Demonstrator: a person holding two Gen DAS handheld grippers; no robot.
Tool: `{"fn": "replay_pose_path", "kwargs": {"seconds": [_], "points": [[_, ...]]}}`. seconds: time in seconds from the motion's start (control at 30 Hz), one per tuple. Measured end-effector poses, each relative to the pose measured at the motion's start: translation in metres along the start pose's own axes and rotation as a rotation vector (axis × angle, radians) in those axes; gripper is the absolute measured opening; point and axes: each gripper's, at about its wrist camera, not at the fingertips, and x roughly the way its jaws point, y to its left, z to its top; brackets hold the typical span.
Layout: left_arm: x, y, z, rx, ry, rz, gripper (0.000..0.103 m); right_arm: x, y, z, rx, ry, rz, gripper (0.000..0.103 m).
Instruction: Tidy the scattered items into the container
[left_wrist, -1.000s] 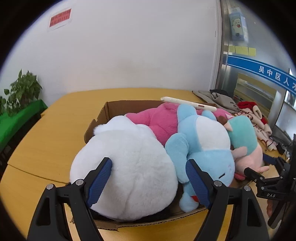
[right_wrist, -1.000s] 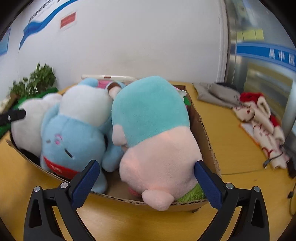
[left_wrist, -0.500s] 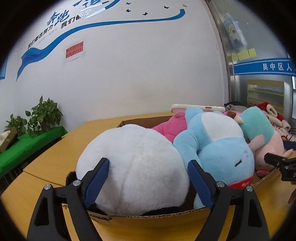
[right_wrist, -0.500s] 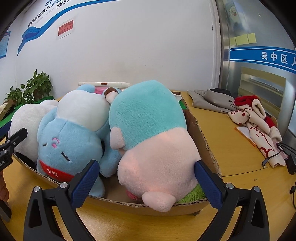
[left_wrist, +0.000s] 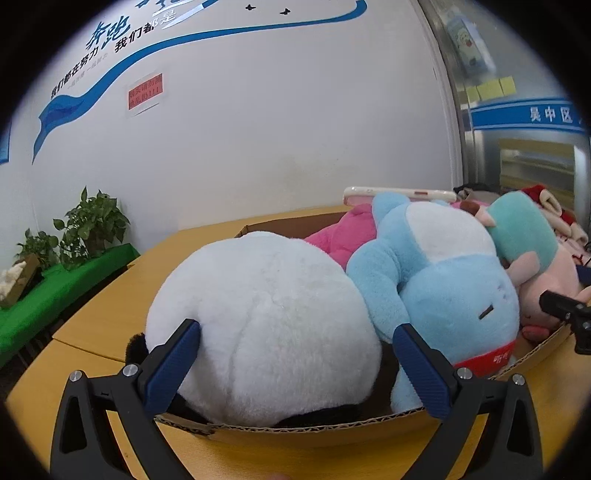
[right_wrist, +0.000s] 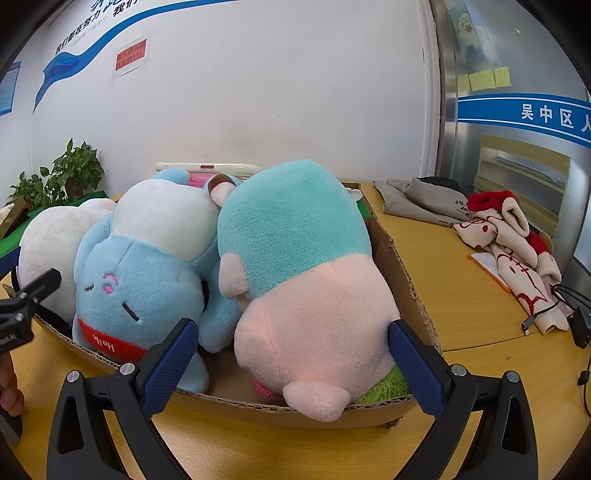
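**Box nearly full**

My left gripper is opening around the white plush, which lies in the cardboard box between my fingers. My right gripper stands wide, empty. Clothes remain far right.

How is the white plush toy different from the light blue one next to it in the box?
The white plush toy is one plain round ball of fur with black at its base; the light blue plush toy has a white belly, limbs and a red collar. The white one shows no face, while the blue one shows stitched eyes. Both lie packed in the cardboard box.
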Motion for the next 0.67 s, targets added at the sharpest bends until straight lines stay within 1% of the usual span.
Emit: {"fn": "replay_pose_path", "kwargs": {"seconds": [0.03,0.67], "points": [[-0.0004,-0.0019,-0.0005,0.009,0.004,0.013,0.103,0.0002,0.0001,0.0000,0.000,0.001,-0.001,0.103],[-0.0010,0.0030,-0.0034,-0.023,0.031,0.005,0.103,0.0004,-0.0012,0.0005,0.001,0.001,0.001,0.103]]}}
